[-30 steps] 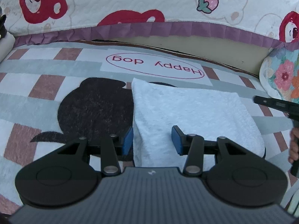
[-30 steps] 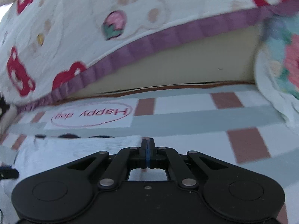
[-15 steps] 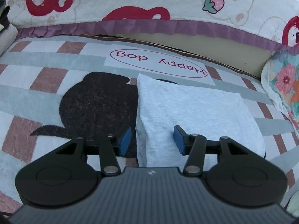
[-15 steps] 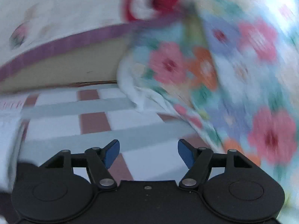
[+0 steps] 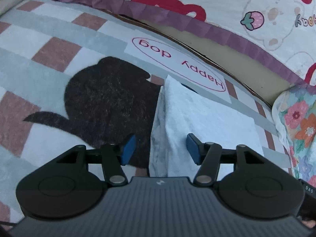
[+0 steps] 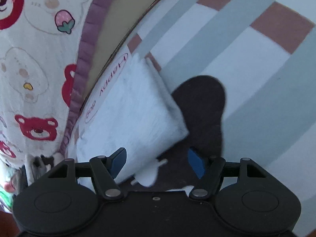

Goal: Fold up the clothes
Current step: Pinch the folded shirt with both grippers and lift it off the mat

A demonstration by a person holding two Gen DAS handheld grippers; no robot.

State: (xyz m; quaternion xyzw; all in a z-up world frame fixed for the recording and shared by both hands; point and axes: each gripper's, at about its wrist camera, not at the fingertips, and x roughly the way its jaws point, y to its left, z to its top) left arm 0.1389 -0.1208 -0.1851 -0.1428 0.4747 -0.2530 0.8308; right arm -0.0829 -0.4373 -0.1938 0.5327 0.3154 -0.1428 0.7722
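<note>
The white cloth [image 5: 207,122] lies on the rug [image 5: 59,35] as a neat folded block, partly over the black dog shape [image 5: 106,102] and right by the "Happy dog" label [image 5: 177,63]. It already looks folded (whether one more fold is wanted, I cannot tell).

My left gripper [image 5: 161,148] hangs just above the near left edge of the cloth, its fingers spread wide and holding nothing. My right gripper [image 6: 157,163] is at another corner, fingers also wide apart and empty. A little white bit [image 6: 148,174] sticks out between them; it may be a tag or a loose corner.

What could go wrong? If I pinch only the top layer, the block could come apart. If a finger bumps the side, the stack could slide or go crooked. The flowery fabric [image 5: 298,130] sits close on the right, so I could snag that by mistake
</note>
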